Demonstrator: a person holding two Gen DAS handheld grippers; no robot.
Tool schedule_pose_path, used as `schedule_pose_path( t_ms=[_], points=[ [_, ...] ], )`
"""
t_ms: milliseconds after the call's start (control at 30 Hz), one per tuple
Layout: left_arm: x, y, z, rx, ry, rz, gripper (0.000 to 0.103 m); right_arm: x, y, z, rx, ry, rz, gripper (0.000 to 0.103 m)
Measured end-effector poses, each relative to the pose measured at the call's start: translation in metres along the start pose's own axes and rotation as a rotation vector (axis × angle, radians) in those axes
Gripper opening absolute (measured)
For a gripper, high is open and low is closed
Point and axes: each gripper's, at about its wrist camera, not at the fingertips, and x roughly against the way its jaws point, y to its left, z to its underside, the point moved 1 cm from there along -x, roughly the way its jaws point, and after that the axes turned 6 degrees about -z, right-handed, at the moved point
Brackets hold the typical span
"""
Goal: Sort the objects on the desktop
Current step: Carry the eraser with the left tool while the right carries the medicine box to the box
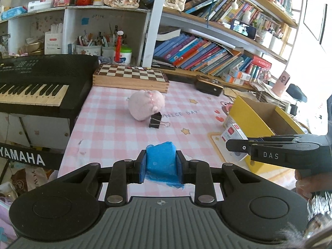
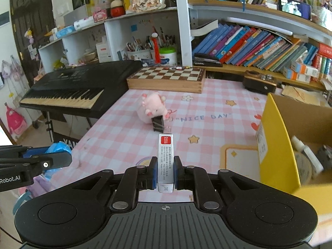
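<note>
My left gripper [image 1: 160, 165] is shut on a blue tissue pack [image 1: 159, 159], held over the near edge of the pink checked table; it also shows at the left of the right wrist view [image 2: 56, 148]. My right gripper [image 2: 165, 171] is shut on a slim white box with a red label [image 2: 165, 157]; in the left wrist view that box [image 1: 234, 133] shows beside the yellow cardboard box [image 1: 247, 124]. A pink plush toy [image 1: 146, 104] and a black binder clip [image 1: 155, 120] sit mid-table.
The yellow box [image 2: 276, 145] at the right holds a tape roll and a small bottle. A wooden chessboard box [image 1: 130, 77], a black keyboard [image 1: 41, 83] at the left, a brown case [image 1: 208, 86] and bookshelves line the back.
</note>
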Motion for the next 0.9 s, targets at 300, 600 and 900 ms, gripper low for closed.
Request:
schedule_pose_path(
  t_ms=[300,600,900],
  points=[
    [0.029,0.003,0.018,-0.017,-0.002,0.043,0.026,0.033,0.02,0.026,-0.037,0.002,0.008,0.014],
    [0.045,-0.001,0.031,-0.057,0.012,0.091,0.026,0.053,0.036,0.049,-0.067,0.005,0.015,0.014],
    [0.048,-0.013,0.042,-0.099,0.043,0.157,0.025,0.072,0.032,0.068,-0.131,0.004,0.075,0.014]
  ],
)
